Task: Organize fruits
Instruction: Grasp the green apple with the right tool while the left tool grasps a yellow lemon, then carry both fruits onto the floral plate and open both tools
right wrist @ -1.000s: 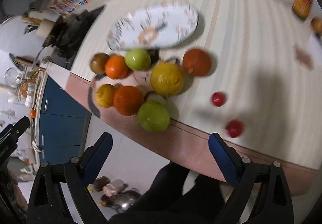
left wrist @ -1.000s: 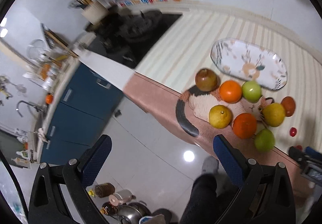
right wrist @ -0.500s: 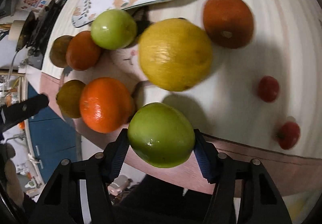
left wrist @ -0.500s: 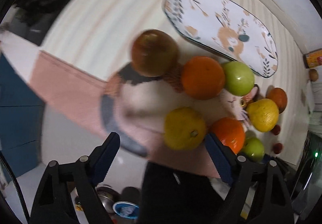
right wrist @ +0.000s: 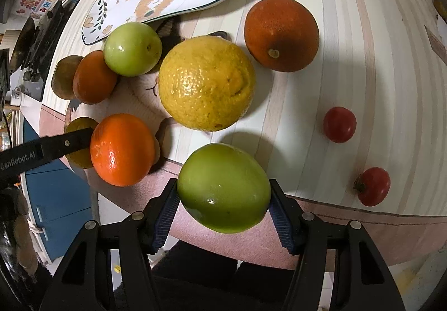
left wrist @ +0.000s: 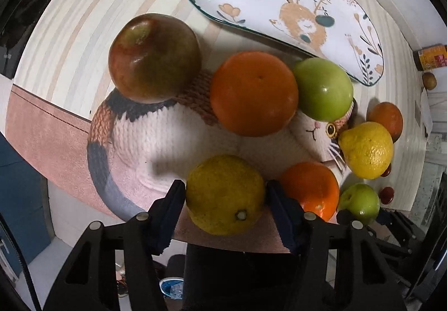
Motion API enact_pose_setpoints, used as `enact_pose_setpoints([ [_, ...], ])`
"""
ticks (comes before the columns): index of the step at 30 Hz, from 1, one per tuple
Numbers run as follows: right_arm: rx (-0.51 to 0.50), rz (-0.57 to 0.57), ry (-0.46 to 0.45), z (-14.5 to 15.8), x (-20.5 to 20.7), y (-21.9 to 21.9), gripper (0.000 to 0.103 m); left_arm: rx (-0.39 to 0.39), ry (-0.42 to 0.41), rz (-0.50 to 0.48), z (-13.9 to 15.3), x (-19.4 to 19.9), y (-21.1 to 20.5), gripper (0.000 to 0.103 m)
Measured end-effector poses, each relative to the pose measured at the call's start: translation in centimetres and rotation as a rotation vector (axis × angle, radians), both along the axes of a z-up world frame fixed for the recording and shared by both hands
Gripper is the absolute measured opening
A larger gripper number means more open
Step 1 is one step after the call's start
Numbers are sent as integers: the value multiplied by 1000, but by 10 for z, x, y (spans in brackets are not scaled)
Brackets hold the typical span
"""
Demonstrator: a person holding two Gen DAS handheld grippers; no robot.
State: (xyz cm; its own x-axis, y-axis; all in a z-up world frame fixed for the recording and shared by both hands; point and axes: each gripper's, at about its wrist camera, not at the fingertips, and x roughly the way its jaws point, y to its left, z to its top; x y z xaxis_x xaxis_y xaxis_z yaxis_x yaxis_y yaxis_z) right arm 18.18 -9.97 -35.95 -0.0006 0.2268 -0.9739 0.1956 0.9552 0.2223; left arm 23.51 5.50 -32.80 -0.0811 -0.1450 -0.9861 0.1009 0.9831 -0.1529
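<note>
Left gripper (left wrist: 225, 199) sits low over the near edge, its blue pads pressed against both sides of a yellow citrus (left wrist: 225, 194). Right gripper (right wrist: 223, 203) matches it (same low, forward-pointing pose), blue ribbed fingers (right wrist: 165, 210) clamped on a green apple (right wrist: 224, 187). The left gripper's black arm shows at the right wrist view's left edge.

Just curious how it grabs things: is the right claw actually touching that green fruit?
Touching. In the right wrist view, both blue pads of the right claw press against the sides of the green fruit, with no gap.
</note>
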Motion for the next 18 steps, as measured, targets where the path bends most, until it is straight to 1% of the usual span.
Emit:
enact_pose_setpoints([
  [3, 7, 0, 5, 2, 0, 0, 65, 6, -12, -11, -2, -5, -8, 58],
  [6, 14, 1, 6, 8, -2, -14, 65, 10, -16, -14, -12, -7, -16, 58],
  [8, 21, 0, 12, 9, -2, -16, 65, -2, -5, -7, -16, -7, -17, 55],
  [9, 23, 1, 12, 9, -4, -22, 65, 3, -5, -3, -15, -8, -14, 55],
  [12, -8, 7, 6, 11, -6, -27, 65, 54, -30, -19, -17, -13, -13, 54],
  [15, 8, -6, 3, 12, -8, -37, 65, 90, -50, -18, -17, -17, -4, 54],
  [18, 14, -15, -1, 13, -5, -38, 65, 78, -47, -5, -21, -17, 4, 54],
])
